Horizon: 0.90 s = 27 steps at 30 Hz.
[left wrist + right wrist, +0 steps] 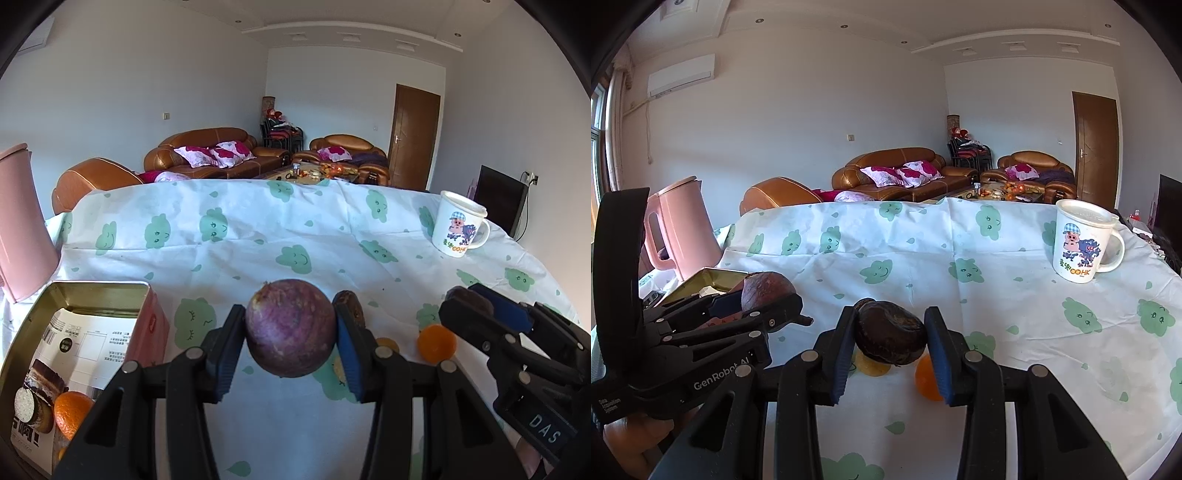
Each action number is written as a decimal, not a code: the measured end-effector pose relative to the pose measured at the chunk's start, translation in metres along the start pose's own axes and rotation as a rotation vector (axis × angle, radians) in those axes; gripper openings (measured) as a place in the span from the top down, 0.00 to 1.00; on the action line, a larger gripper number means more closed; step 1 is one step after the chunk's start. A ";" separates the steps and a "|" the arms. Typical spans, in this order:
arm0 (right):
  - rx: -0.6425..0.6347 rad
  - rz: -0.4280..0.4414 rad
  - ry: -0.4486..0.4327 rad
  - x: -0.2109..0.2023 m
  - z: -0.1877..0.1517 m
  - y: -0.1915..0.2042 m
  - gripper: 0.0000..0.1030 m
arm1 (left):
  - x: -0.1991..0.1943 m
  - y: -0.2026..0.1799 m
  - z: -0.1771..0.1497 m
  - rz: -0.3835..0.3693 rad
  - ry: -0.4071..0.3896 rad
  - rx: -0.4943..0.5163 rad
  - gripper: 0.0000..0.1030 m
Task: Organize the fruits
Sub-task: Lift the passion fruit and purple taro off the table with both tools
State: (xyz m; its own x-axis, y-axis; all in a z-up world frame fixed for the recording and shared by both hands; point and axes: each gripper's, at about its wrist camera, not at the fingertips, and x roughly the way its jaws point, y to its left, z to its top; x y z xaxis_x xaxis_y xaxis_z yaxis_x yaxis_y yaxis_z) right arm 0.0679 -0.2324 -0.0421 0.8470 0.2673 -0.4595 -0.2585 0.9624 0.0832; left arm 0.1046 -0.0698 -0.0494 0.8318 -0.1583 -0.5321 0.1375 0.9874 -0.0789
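My left gripper [290,334] is shut on a round purple passion fruit [290,328], held above the cloud-print tablecloth, just right of an open metal tin [74,291]. The tin holds an orange [70,413] on a printed paper. My right gripper [890,339] is shut on a dark wrinkled passion fruit [890,332], above a yellow fruit [871,363] and an orange [925,376] lying on the cloth. In the left wrist view the right gripper [469,299] is at the right, with an orange [437,342] below it. The left gripper [768,291] shows at the left of the right wrist view.
A pink kettle [683,229] stands at the table's far left, behind the tin. A white cartoon mug [1078,243] with a lid stands at the far right. Another dark fruit [351,302] lies behind my left gripper's right finger. Sofas stand beyond the table.
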 end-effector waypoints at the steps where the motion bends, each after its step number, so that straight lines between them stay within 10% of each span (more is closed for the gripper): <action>1: -0.003 0.003 -0.006 -0.002 0.000 0.001 0.62 | -0.001 0.000 0.000 0.001 -0.005 0.001 0.52; 27: -0.035 0.010 -0.075 -0.013 -0.001 0.006 0.61 | -0.021 -0.005 -0.002 0.053 -0.091 0.025 0.52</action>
State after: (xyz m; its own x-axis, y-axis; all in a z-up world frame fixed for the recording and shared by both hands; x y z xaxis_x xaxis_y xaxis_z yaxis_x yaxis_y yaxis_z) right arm 0.0548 -0.2301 -0.0360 0.8764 0.2807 -0.3913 -0.2819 0.9578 0.0558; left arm 0.0856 -0.0710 -0.0399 0.8833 -0.1073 -0.4564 0.1046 0.9940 -0.0312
